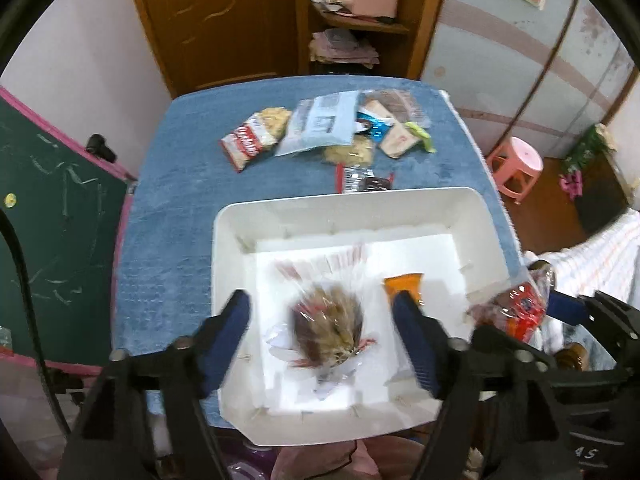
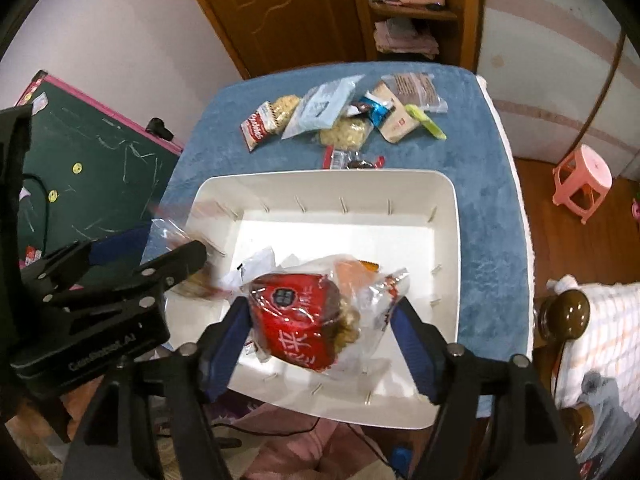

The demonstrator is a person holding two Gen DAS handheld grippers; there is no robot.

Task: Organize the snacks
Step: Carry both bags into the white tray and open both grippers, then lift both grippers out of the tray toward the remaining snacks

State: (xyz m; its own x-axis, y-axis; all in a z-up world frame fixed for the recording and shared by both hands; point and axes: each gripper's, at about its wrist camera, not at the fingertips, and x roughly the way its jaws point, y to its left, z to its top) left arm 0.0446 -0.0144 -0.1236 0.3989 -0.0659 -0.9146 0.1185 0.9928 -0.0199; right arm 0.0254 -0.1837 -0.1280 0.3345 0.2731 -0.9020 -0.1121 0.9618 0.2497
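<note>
A white plastic bin (image 1: 340, 202) (image 2: 320, 174) stands on the near half of the blue-covered table (image 1: 168, 200). My left gripper (image 1: 320, 320) hangs open over it; a blurred clear packet with brown contents (image 1: 328, 330) lies between its fingers, clear of both pads. My right gripper (image 2: 320, 308) is also open over the bin, with a red packet in a clear wrapper (image 2: 296, 320) loose between its blue pads. An orange packet (image 1: 404, 280) (image 2: 366, 266) lies on the bin's floor. Several loose snack packets (image 1: 332, 128) (image 2: 340, 116) are piled on the far half of the table.
A green chalkboard (image 1: 60, 216) leans at the table's left. A pink stool (image 2: 582, 184) stands on the wooden floor to the right. A wooden door and a cluttered shelf (image 1: 352, 20) are behind the table. A checked cloth (image 2: 604, 328) lies at the near right.
</note>
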